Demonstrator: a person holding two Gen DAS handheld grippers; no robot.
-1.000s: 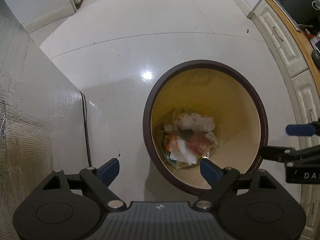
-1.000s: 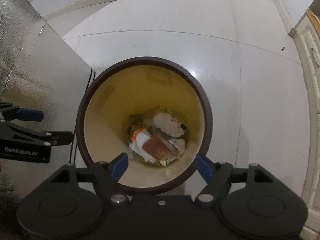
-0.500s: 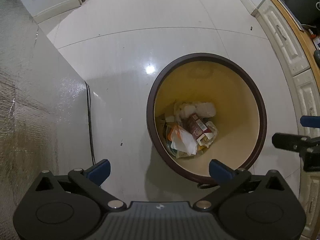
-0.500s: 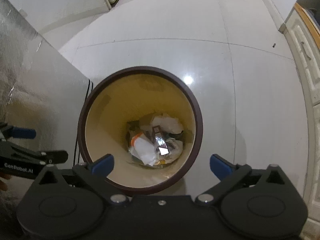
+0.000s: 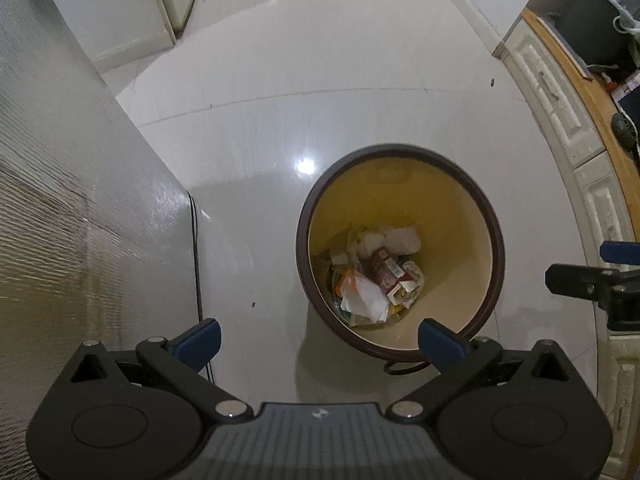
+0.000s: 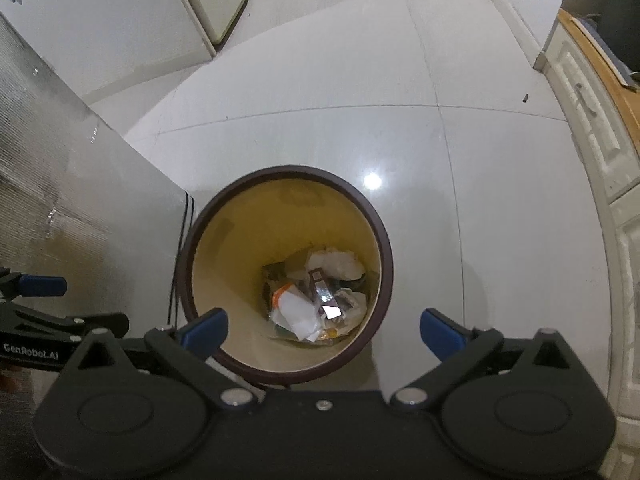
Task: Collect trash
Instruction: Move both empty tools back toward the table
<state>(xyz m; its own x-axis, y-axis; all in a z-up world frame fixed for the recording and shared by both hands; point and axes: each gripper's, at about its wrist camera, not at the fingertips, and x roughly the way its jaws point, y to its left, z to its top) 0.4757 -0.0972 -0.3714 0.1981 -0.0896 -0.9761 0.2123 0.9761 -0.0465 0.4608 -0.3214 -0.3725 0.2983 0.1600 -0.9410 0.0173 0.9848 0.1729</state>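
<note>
Wastebin [image 5: 400,152], brown-rimmed, below and ahead of both tongs, holds the trash [image 5: 376,276]: wrappers, tissue, a small carton. Left gripper [image 5: 318,342] and right gripper [image 6: 324,328]: jaws just opened wide, nothing between them, evidently post-drop.

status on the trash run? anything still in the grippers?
Done: trash lies at the bottom of the bin, a red-brown packet on top. In hand: nothing. The left gripper and right gripper are open above the bin, jaws just widened, nothing between them. Left: no loose litter shows on the floor in view; beyond it I cannot tell.
</note>
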